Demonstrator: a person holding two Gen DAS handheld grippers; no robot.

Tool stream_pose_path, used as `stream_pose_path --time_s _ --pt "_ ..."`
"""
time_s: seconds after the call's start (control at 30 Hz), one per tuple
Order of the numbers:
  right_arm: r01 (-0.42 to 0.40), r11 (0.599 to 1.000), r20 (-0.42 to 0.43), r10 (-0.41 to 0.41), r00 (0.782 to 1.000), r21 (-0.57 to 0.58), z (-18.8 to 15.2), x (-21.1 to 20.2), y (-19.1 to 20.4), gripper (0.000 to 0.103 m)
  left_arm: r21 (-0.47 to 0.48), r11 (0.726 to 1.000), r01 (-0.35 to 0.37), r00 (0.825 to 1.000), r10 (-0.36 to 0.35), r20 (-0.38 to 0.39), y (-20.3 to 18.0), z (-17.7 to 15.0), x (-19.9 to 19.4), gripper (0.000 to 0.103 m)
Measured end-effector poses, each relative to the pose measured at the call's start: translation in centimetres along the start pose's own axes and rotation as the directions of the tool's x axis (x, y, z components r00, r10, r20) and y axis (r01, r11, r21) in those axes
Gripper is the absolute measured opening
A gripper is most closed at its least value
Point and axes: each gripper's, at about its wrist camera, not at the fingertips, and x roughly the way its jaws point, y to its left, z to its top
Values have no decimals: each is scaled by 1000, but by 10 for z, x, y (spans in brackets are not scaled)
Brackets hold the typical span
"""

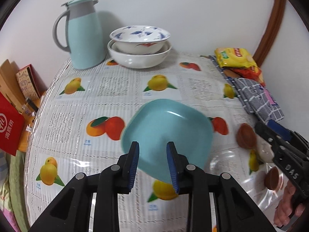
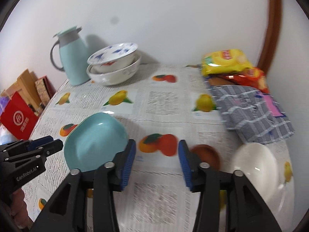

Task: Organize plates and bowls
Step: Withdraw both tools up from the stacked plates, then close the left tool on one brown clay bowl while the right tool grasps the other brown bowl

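At upper left of the counter (image 1: pixel 81 100), two bowls (image 1: pixel 139 44) sat nested already. Centre frame, the teal plate (image 1: pixel 166 135) lay loose before the left tool (image 1: pixel 153 166), its jaws apart; the right tool (image 2: pixel 157 166) gaped empty near a white bowl (image 2: pixel 255 168), both seemingly unsorted.

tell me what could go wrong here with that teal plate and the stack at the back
The teal plate looks tilted between the open left gripper, so it may slip. The stacked bowls sit close beside the thermos, so a careless placement could knock it. The right gripper is open near a brown dish.
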Motion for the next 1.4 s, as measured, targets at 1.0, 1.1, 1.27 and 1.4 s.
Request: stream_pose_path --time_s 1.0,1.1,1.27,1.4 --pt "155 942 -86 -135 987 297 -146 -65 -189 55 104 988 112 993 -106 -58 -150 -22 6 28" --pt "140 945 -106 -113 988 296 -151 -51 -189 55 94 988 123 990 -116 -77 -150 -21 17 28" --pt "130 952 -125 -98 987 276 -157 -29 -187 49 108 987 123 989 -112 -96 -151 -18 31 28" --pt "109 952 -136 -72 988 286 -161 -18 -187 44 118 981 155 983 -142 -112 -159 -14 43 28"
